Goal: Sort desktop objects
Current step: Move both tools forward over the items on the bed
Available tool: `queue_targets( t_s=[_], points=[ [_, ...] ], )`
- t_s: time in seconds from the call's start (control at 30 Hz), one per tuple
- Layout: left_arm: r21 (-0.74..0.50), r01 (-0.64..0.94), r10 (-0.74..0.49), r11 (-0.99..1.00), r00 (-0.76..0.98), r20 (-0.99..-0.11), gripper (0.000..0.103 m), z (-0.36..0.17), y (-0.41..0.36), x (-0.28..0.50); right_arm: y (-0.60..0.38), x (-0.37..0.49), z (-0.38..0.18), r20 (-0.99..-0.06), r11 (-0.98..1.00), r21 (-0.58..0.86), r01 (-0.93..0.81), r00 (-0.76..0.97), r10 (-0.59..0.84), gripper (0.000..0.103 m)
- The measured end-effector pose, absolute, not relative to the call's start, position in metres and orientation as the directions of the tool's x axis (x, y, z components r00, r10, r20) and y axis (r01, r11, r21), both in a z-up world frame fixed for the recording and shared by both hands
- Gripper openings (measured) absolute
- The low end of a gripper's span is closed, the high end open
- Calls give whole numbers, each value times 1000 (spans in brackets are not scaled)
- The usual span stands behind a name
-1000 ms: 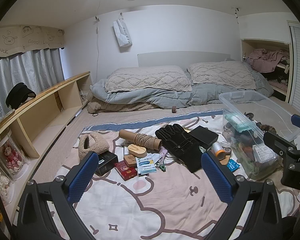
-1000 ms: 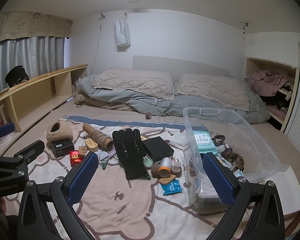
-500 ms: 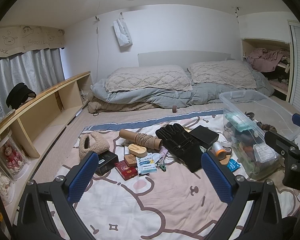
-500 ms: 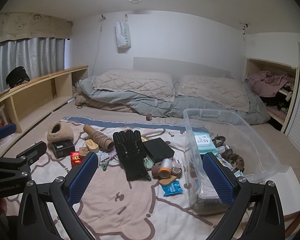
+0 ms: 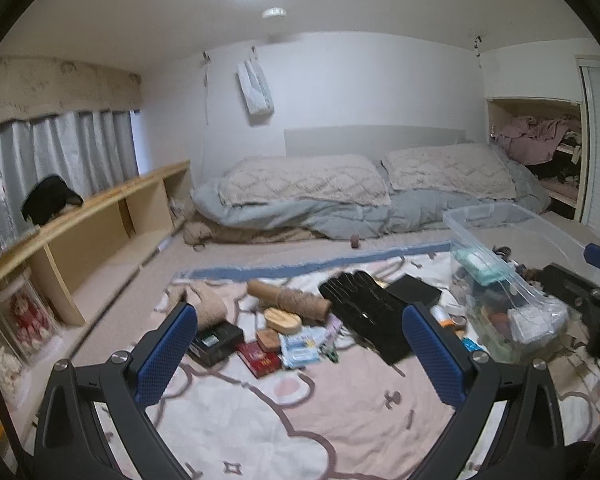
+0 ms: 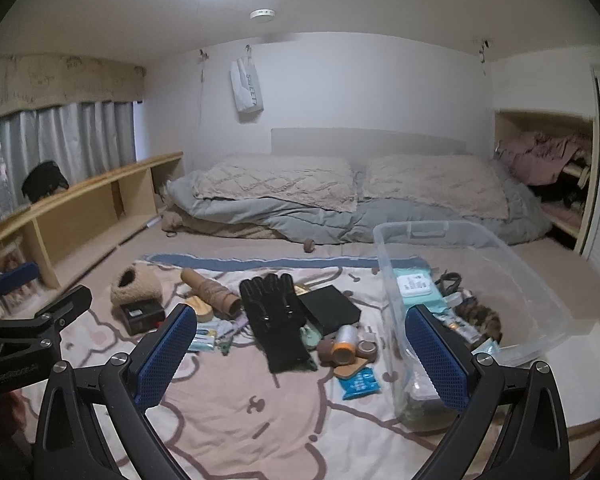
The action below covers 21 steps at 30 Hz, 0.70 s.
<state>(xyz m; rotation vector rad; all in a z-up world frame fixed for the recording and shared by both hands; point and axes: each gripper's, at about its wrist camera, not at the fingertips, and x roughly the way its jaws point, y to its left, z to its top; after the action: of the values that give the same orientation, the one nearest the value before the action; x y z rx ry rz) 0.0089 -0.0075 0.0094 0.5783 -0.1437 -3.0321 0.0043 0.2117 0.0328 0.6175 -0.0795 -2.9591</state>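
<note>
A: Left wrist view: left gripper (image 5: 300, 360) spread wide, nothing between the blue pads, hovering above the blanket (image 5: 260, 420). Same on the other side?

B: Same. Right gripper (image 6: 300, 360) wide apart, empty, held over the blanket too, short of the clutter.

A: So between picks, probably. Choosing a target rather than carrying one.

B: Plenty left to choose from. Black glove (image 6: 274, 324) flat in the middle, black box (image 6: 330, 312) touching its right edge, tape rolls (image 6: 346, 346) just in front, blue packet (image 6: 360, 382) nearest.

A: And further left: cardboard tube (image 5: 288, 300) wound with twine, red box (image 5: 260, 360), fuzzy slipper (image 5: 208, 306).

B: Clear bin (image 6: 476, 280) on the right, already partly filled; wipes pack (image 6: 414, 286) inside.

A: Next move likely a descent onto one item, jaws straddling it, then a lift over the bin wall. Glove floppy, so a pinch near the cuff safer.

B: Beyond that: bedroom floor, pillows (image 6: 280, 184) on grey bedding, wooden shelf (image 6: 80, 208) along the curtained window, white bag (image 6: 246, 92) hanging on the wall.
</note>
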Motion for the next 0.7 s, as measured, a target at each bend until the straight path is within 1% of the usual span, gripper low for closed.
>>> queue_targets(
  t_s=[0.13, 0.27, 0.47, 0.6, 0.7],
  points=[
    [85, 77, -100, -993, -949, -300, 103, 17, -22, 11, 221, 3, 38, -360, -995, 60, 86, -927, -102, 103],
    [41, 104, -112, -994, -950, -293, 103, 22, -45, 3, 228, -3, 43, -315, -997, 16, 75, -946, -76, 103],
    [23, 182, -181, -983, -944, -276, 103, 20, -73, -8, 234, -17, 46, -265, -995, -16, 95, -960, -88, 103],
    [7, 213, -207, -977, -938, -277, 103, 16, -90, -15, 236, -29, 36, -265, -993, -28, 118, -958, -107, 103],
    [0, 223, -214, -975, -932, -292, 103, 6, -101, -21, 238, -43, 21, -299, -988, -13, 153, -944, -142, 103]
  ],
)
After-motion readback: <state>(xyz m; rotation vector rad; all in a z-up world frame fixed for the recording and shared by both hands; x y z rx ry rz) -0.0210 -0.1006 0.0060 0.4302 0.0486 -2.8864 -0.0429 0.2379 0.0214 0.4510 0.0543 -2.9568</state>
